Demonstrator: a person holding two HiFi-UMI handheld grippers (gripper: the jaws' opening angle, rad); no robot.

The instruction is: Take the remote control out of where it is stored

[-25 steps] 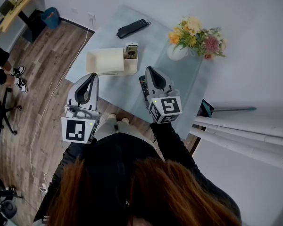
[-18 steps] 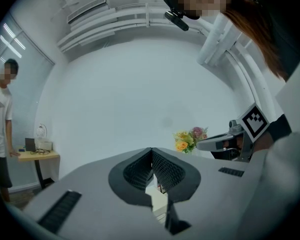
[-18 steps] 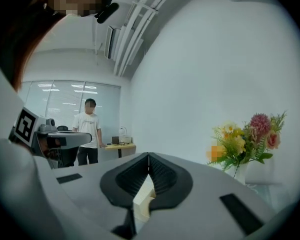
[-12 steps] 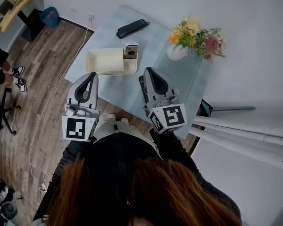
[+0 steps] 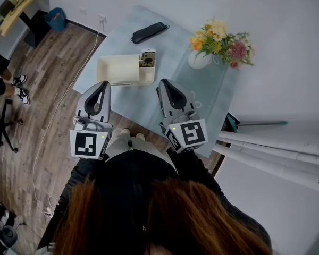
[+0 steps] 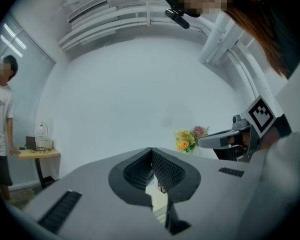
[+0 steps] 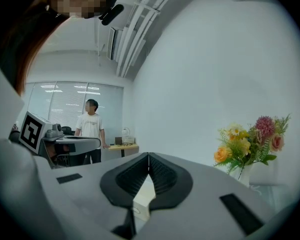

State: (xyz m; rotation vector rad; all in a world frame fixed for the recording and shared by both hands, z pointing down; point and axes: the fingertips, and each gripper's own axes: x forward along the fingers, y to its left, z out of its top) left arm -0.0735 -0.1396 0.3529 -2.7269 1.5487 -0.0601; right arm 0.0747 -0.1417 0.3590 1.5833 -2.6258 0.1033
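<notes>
The person holds both pairs of tongs level over the near edge of the pale blue glass worktop (image 5: 135, 102), short of the cream rectangular storage box (image 5: 117, 68). The left tongs (image 5: 102, 85) are closed with nothing between them, and so are the right tongs (image 5: 164, 82); each gripper view shows the ribbed pads meeting at the tip, with only the cream box visible through the gap below. At the box's right end is an open compartment holding a small grey-and-olive object (image 5: 148, 58), which is probably the stored remote control, though it is too small to be certain. A black slim bar-shaped object (image 5: 149, 32) lies in the open on the far side of the worktop, well apart from the box, so it hardly counts as stored. The step in hand appears to be the approach. To do it well, the right tongs, being nearer the compartment, should open before they reach it, not once they are inside. They should come down from above onto the exposed end and close across its narrow faces. The lift should go straight up so the remote does not jam against the compartment walls. The box looks light and may rise with it, so the left tongs could press on the covered part to hold it down. The white vase of orange and pink flowers (image 5: 200, 59) stands near the box's right, so any swing should go toward the person.
</notes>
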